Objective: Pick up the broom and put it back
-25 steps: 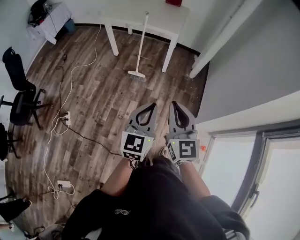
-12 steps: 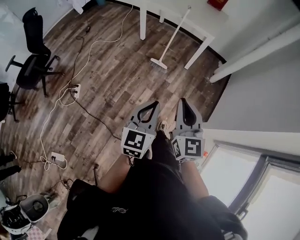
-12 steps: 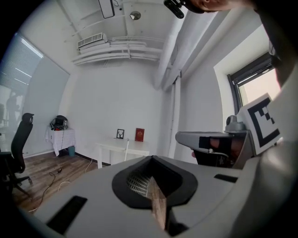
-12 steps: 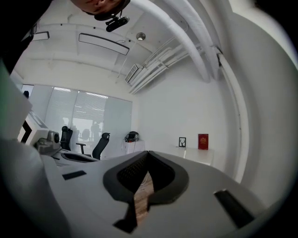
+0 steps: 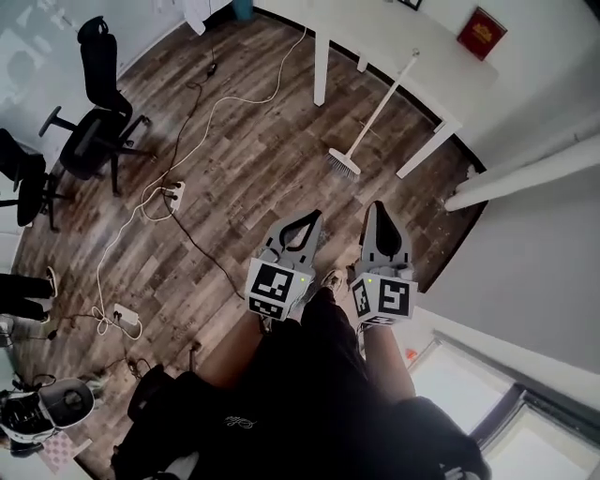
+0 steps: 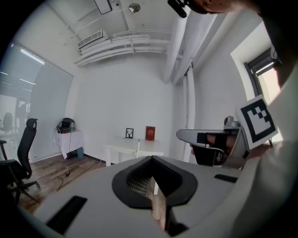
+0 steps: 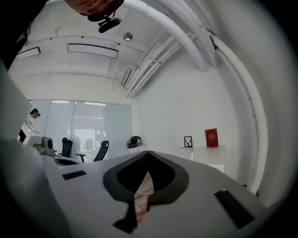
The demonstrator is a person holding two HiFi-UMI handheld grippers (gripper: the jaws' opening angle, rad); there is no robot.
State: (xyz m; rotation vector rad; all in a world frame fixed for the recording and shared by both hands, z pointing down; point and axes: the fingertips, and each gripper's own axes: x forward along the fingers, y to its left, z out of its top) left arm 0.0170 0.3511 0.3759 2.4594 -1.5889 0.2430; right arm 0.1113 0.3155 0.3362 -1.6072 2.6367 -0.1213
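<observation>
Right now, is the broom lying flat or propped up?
Propped up: the broom leans its handle against the white table, bristles down on the wooden floor.

So my left gripper [image 5: 313, 215] and right gripper [image 5: 378, 205] sit side by side right in front of me, left one on the left. Ahead of them and a bit right, the broom [image 5: 381, 106] leans on the table [image 5: 375, 23], head down on the floor [image 5: 244, 178]. A plaque [image 5: 481, 33] stands on the table, right of the broom handle. Two office chairs [image 5: 94, 141] are way off left. A power strip [image 5: 172, 195] lies on the floor between them and my grippers, its cable [image 5: 234, 103] running up toward the table.
</observation>
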